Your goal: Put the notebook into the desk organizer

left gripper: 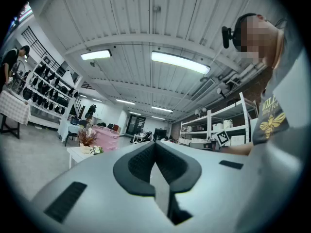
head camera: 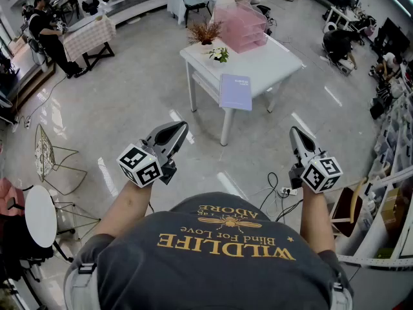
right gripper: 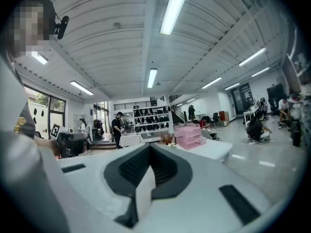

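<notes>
A lavender notebook (head camera: 235,91) lies at the near edge of the white table (head camera: 277,60), overhanging it. The pink desk organizer (head camera: 242,26) stands at the table's far end; it also shows small in the left gripper view as the pink organizer (left gripper: 108,137) and in the right gripper view as the pink organizer (right gripper: 188,136). My left gripper (head camera: 182,128) and right gripper (head camera: 293,132) are held in front of my body, well short of the table, pointing toward it. Both are shut with nothing between the jaws, as seen at the left gripper (left gripper: 155,144) and right gripper (right gripper: 149,147).
A dried plant (head camera: 204,31) and a small flower pot (head camera: 219,55) stand on the table beside the organizer. Cables and a power strip (head camera: 284,189) lie on the floor ahead right. A wire chair (head camera: 45,154) and round white table (head camera: 40,215) are at my left, shelving (head camera: 393,173) at my right.
</notes>
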The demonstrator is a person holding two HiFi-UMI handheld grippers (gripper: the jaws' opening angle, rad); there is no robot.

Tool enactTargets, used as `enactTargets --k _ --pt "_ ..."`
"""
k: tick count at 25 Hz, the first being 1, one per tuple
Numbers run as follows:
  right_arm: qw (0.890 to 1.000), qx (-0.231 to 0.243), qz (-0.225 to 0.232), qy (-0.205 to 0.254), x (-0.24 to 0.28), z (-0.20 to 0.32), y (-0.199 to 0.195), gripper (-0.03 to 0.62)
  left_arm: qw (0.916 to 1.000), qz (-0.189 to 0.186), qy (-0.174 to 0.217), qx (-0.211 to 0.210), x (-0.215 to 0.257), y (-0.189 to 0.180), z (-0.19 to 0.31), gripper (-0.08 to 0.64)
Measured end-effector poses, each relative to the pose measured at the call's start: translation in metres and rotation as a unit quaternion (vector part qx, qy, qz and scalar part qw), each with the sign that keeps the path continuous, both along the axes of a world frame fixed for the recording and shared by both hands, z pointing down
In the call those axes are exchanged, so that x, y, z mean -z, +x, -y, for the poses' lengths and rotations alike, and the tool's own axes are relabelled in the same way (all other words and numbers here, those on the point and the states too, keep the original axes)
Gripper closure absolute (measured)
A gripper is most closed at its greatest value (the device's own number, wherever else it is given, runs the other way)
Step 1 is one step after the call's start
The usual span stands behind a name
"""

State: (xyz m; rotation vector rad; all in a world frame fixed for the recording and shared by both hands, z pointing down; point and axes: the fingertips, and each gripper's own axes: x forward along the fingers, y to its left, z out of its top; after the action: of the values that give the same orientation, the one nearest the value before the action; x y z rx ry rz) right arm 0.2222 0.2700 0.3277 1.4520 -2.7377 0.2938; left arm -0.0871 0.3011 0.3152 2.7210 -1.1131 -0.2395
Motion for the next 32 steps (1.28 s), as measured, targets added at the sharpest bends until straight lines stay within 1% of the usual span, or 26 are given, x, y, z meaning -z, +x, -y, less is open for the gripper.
enactTargets --k 13,15,18,19,20,21,22,23,25,32 --pt "1.000 0.000 -0.003 0.000 0.000 0.007 0.010 0.594 1.0000 0.002 0.002 -0.002 0.002 0.011 0.008 0.558" --pt "1.000 -0.005 0.006 -0.004 -0.001 0.012 0.017 0.592 1.0000 0.003 0.001 -0.001 0.001 0.017 0.012 0.558" --pt "0.999 -0.008 0.036 -0.007 0.002 0.018 0.028 0.592 1.0000 0.006 0.001 0.000 0.003 0.025 0.015 0.558" --pt "0.999 0.002 0.041 -0.009 0.003 0.019 0.028 0.527 1.0000 0.007 0.001 0.001 0.004 0.028 0.016 0.558" --pt "0.999 0.015 0.042 -0.012 0.003 0.020 0.027 0.370 1.0000 0.008 0.001 0.003 0.005 0.031 0.016 0.558" --pt "0.999 0.026 0.038 -0.014 0.003 0.021 0.027 0.299 0.9999 0.009 0.001 0.004 0.007 0.035 0.017 0.558" --pt "0.999 0.035 0.031 -0.015 0.002 0.022 0.027 0.251 0.9999 0.010 0.001 0.007 0.008 0.039 0.018 0.558" --pt "0.999 0.042 0.024 -0.015 0.001 0.023 0.029 0.224 0.9999 0.012 0.002 0.010 0.009 0.043 0.018 0.558" --pt "0.998 0.053 0.015 -0.014 0.000 0.024 0.036 0.201 0.9998 0.013 0.003 0.016 0.010 0.053 0.017 0.558" --pt "0.997 0.076 0.015 -0.006 -0.001 0.032 0.076 0.193 0.9992 0.017 0.000 0.035 0.012 0.096 0.013 0.558"
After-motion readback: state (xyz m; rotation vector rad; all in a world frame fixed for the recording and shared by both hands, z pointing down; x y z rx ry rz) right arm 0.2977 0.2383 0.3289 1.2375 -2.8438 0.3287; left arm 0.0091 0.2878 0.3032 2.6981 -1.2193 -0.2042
